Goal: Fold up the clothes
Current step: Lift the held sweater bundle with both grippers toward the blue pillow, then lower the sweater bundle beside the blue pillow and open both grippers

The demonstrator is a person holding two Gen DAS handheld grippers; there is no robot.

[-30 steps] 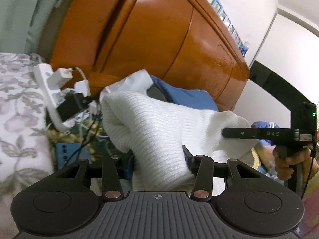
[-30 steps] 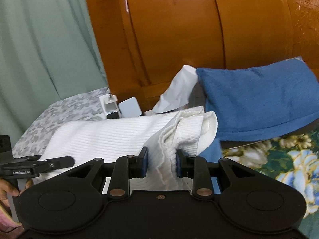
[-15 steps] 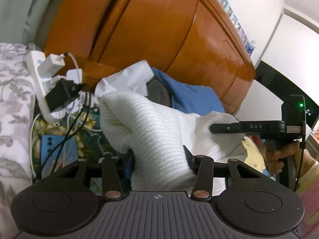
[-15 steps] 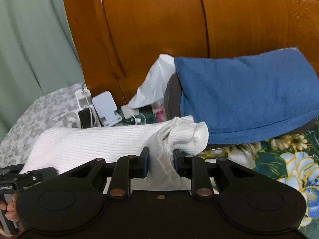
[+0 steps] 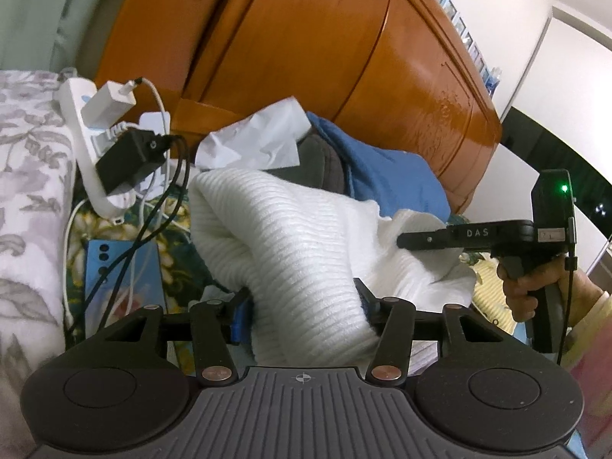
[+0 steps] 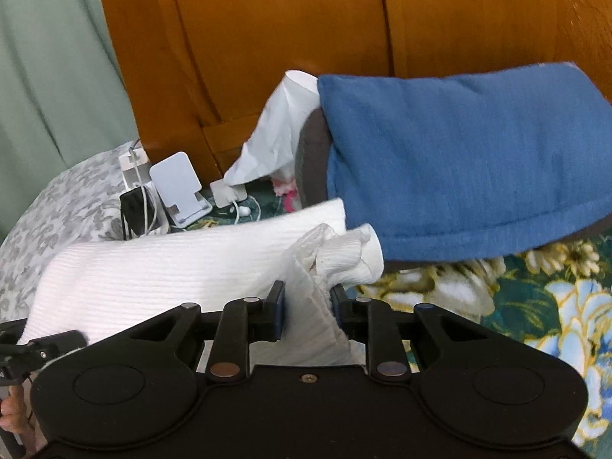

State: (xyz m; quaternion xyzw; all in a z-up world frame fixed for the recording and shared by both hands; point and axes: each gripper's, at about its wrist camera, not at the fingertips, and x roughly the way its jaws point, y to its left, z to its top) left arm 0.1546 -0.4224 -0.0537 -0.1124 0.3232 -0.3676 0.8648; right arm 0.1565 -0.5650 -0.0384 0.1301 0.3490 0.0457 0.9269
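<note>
**Your count, taken from the wooden headboard (image 5: 306, 57)**

You have one white sweater (image 5: 298, 237) in front of the headboard and two grippers on it. The left gripper (image 5: 302, 306) has its jaws opening with the knit between them, and the right gripper (image 6: 308, 306) is clamped on a bunched edge. Against the headboard's foot you have one blue pillow (image 6: 459, 160) and one crumpled white bag (image 6: 279, 130). Off the headboard's left end there is one power strip (image 5: 82, 126), two white chargers (image 5: 111, 105), one black adapter (image 5: 128, 160) and one white phone stand (image 6: 178, 187). One blue phone (image 5: 122, 271) lies further out from it. One green curtain (image 6: 49, 69) hangs left of the headboard.
</note>
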